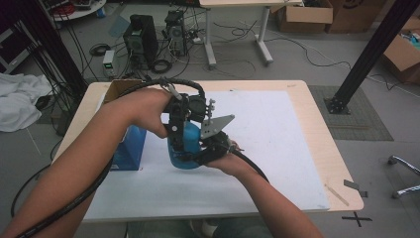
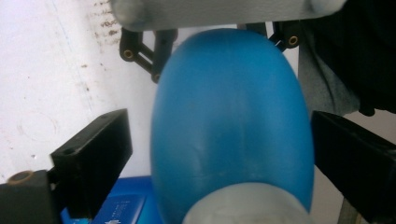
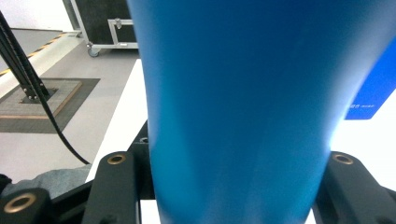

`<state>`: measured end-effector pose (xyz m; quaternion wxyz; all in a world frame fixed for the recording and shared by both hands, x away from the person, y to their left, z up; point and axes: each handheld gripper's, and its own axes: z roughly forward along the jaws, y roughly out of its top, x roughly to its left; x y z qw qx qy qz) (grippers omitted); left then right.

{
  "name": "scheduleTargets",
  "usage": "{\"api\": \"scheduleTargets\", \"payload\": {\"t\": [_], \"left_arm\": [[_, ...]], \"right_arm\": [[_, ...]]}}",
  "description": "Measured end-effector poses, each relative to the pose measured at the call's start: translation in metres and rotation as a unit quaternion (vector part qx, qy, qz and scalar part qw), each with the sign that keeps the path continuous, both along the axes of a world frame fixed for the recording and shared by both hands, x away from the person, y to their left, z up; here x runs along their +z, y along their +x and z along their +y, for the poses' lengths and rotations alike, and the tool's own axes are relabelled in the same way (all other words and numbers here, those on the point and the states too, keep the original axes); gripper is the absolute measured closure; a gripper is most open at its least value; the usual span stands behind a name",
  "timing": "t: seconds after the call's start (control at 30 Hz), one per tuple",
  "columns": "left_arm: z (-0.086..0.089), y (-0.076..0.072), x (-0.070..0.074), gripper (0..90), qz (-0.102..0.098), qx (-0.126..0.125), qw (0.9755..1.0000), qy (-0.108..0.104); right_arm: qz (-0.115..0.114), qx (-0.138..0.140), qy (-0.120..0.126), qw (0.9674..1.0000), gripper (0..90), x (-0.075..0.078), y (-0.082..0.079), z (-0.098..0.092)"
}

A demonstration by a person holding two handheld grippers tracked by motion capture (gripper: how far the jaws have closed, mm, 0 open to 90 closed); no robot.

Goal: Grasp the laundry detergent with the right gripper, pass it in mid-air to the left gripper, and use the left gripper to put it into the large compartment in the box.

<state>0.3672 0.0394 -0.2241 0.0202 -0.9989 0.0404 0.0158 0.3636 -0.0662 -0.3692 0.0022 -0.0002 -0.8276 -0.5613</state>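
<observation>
A blue bottle (image 1: 188,141) stands near the middle of the white mat (image 1: 277,129). My right gripper (image 1: 198,156) comes in from the right, low on the bottle, and is shut on its body (image 3: 252,93), with a black jaw pressed against each side. From above and the left, my left gripper (image 1: 179,130) reaches down over the bottle's top. In the left gripper view the rounded blue body (image 2: 231,116) and a grey cap (image 2: 247,205) sit between the jaws. One jaw stands clear of the bottle with a gap, and the other is right at its side.
A blue box (image 1: 130,148) lies on the mat just left of the bottle, under my left forearm. An open cardboard box (image 1: 121,88) sits at the table's back left corner. The wooden table edge (image 1: 341,168) runs along the right.
</observation>
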Motion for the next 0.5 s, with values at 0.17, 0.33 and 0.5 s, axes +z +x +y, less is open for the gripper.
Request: {"api": "scheduleTargets", "payload": {"t": [0.17, 0.33, 0.5], "left_arm": [[0.0001, 0.0002, -0.0021, 15.6, 0.003, 0.0, 1.0, 0.0], [0.002, -0.0003, -0.0033, 16.2, 0.007, 0.0, 1.0, -0.004], [0.0035, -0.001, -0.0029, 18.7, 0.007, 0.001, 1.0, -0.003]], "right_arm": [[0.001, 0.0, 0.001, 1.0, 45.5, 0.0004, 0.0001, -0.0002], [-0.001, 0.001, -0.001, 1.0, 45.5, -0.0001, 0.0001, 0.0006], [-0.001, 0.002, -0.001, 1.0, 45.5, 0.0, -0.0002, 0.0015]]}}
